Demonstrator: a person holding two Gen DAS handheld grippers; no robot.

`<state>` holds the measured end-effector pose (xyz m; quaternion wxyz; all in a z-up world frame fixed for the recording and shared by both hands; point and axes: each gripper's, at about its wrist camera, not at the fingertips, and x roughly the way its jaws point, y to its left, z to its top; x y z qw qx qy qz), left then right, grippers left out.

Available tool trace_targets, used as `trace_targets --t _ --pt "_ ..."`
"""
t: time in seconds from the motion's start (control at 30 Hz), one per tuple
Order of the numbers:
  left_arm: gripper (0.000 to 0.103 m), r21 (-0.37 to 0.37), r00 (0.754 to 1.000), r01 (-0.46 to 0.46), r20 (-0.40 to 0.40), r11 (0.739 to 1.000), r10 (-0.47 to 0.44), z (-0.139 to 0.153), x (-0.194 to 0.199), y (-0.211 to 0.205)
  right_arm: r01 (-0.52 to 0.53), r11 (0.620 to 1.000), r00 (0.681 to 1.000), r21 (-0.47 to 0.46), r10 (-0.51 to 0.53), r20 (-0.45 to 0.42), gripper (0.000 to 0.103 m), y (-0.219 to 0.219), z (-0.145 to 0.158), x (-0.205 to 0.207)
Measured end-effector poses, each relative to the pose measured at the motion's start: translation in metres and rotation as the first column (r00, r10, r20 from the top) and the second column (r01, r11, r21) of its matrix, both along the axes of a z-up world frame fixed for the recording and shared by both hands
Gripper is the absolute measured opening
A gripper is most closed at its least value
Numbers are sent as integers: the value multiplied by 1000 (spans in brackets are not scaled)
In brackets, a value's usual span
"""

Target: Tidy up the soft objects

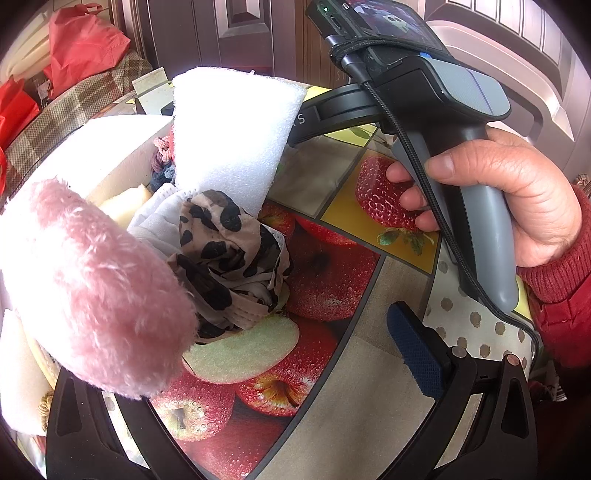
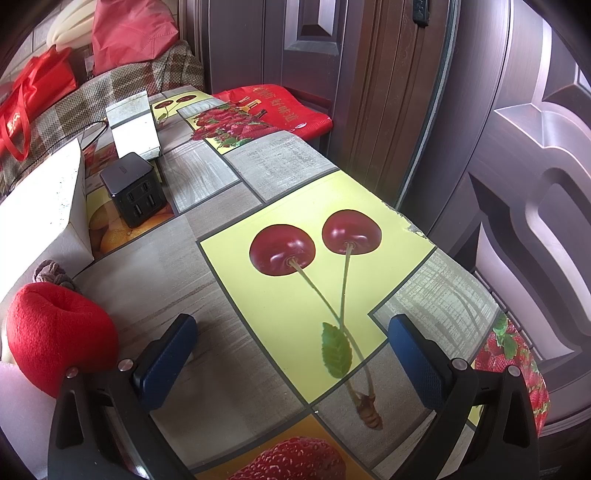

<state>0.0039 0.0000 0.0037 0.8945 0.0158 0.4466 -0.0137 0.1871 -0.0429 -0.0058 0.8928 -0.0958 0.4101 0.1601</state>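
In the left wrist view a fluffy pink plush piece fills the lower left and hides the left finger of my left gripper; its blue right pad stands far to the right, so the jaws look open. Beside the plush lie a leopard-print cloth, a white foam block and a green sponge slice. A white box holds several soft things. My right gripper is open and empty above the fruit-print tablecloth. A red plush apple lies left of it.
The right hand holding its gripper handle shows in the left wrist view. A black USB charger cube and a small white box stand at the back left. Red bags sit on a plaid sofa. The table's right edge borders a brown door.
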Motion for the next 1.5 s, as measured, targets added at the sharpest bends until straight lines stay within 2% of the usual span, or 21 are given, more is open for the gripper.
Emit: trace_targets --t 0.43,0.57,0.63,0.7,0.77,0.83,0.9,0.97,1.0,1.13,1.2,1.27,1.37,1.43,1.47,1.5 --pt "102 4 1000 -1 0 1000 1 -1 -1 -2 -13 1000 1000 19 13 -5 103 -3 1 0" --pt "102 -5 1000 -24 -6 1000 24 -1 -1 -6 2 985 1000 171 2 -21 103 -31 10 -1" --pt "102 -31 1000 10 15 999 -9 3 -10 -13 29 965 1000 260 -29 -6 103 -54 21 -4" --pt "102 -49 995 49 92 998 -44 21 -30 -20 6 938 998 347 -26 52 103 -76 38 -15" --pt "103 -68 981 63 188 996 -49 49 -57 -16 -75 909 992 409 27 122 103 -89 56 -26" --pt "103 -96 956 31 293 995 -2 80 -88 2 -202 857 972 475 114 207 103 -98 72 -40" --pt "103 -113 929 -55 358 992 92 102 -117 32 -331 799 937 502 215 276 103 -100 81 -52" --pt "103 -97 901 -155 394 983 181 110 -145 64 -427 779 902 459 330 279 103 -90 82 -61" --pt "103 -84 897 -188 391 979 206 109 -157 77 -468 772 883 431 383 273 103 -82 80 -66" --pt "103 -75 922 -258 278 963 269 83 -183 112 -577 722 815 382 541 208 103 -48 63 -83" --pt "103 -97 941 -239 223 966 256 67 -187 110 -610 699 788 372 581 201 103 -36 58 -90" --pt "103 -100 958 -201 188 975 216 55 -187 99 -631 697 774 341 599 205 102 -23 55 -95" --pt "103 -63 975 -136 166 989 145 43 -178 78 -655 687 753 313 629 195 85 -9 53 -99" --pt "102 -36 982 -110 149 993 115 36 -167 69 -668 685 741 290 649 175 68 1 50 -99" --pt "102 -22 985 -105 136 994 107 32 -160 67 -671 688 738 278 655 162 65 4 48 -99" --pt "102 -9 988 -99 122 995 99 29 -153 65 -673 689 736 269 660 151 59 8 45 -98"
